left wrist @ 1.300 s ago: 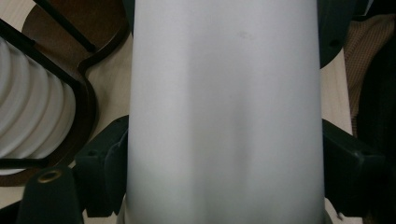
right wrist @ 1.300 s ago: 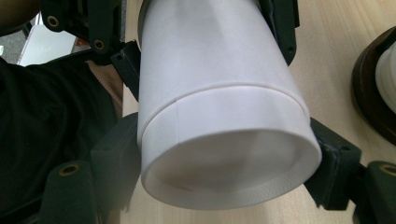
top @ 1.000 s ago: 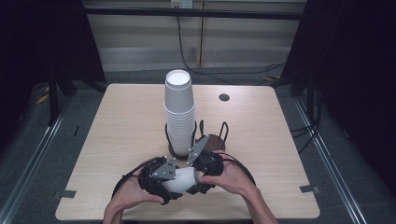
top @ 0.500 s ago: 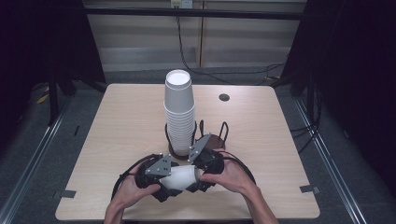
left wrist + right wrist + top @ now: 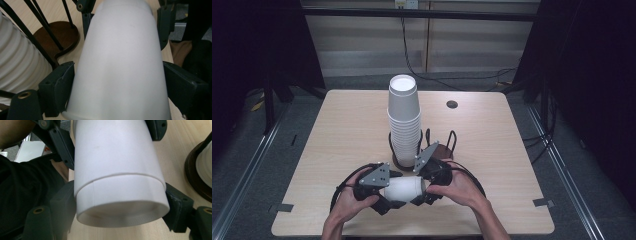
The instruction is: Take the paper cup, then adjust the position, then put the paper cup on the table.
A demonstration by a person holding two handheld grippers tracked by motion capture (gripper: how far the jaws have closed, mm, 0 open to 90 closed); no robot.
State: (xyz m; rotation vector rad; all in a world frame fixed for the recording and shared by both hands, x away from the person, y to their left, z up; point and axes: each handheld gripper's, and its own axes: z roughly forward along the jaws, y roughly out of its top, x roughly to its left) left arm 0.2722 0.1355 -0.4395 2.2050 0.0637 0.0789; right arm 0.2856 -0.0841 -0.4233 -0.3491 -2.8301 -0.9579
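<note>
At the table's near edge, both grippers — left gripper [image 5: 384, 192], right gripper [image 5: 424, 187] — pinch nested paper cups [image 5: 404, 188] lying sideways, apparently mid-separation — next, a straight pull apart.

I hold nested white paper cups [image 5: 404, 188] lying sideways just above the table's near edge, one cup's rim [image 5: 120, 178] sleeved over another. A tall stack of white cups [image 5: 403, 120] stands upright just behind them.

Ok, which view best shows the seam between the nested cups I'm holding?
The right gripper view: the nested white cups show a clear rim line where one sits in the other. The left gripper view shows smooth cup wall between the jaws. The high view shows them small, lying between both grippers.
</note>
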